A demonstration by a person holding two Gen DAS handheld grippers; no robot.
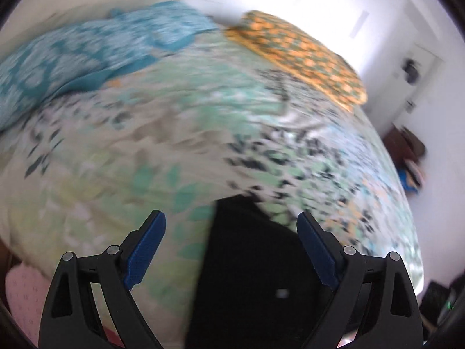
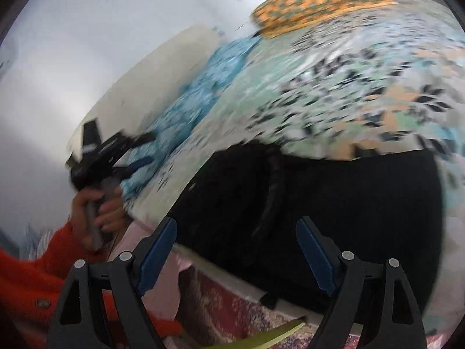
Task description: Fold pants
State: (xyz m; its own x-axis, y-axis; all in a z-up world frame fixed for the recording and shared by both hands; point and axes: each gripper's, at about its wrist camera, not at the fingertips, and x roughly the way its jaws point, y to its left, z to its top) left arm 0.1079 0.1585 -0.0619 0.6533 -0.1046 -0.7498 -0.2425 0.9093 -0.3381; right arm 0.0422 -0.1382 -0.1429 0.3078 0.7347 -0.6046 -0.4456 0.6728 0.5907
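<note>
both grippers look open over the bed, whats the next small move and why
Probably lower the right gripper onto the near edge of the black pants and close. Both grippers are open and empty, and the pants lie bunched on the patterned bedspread. The left gripper hovers over their other part.

Both grippers same build: left gripper and right gripper have black plastic arms, triangular cutouts, silver pivot screws, blue ribbed finger pads. Person's hand is bare skin, sleeve fuzzy orange-red knit with a small grey button.
</note>
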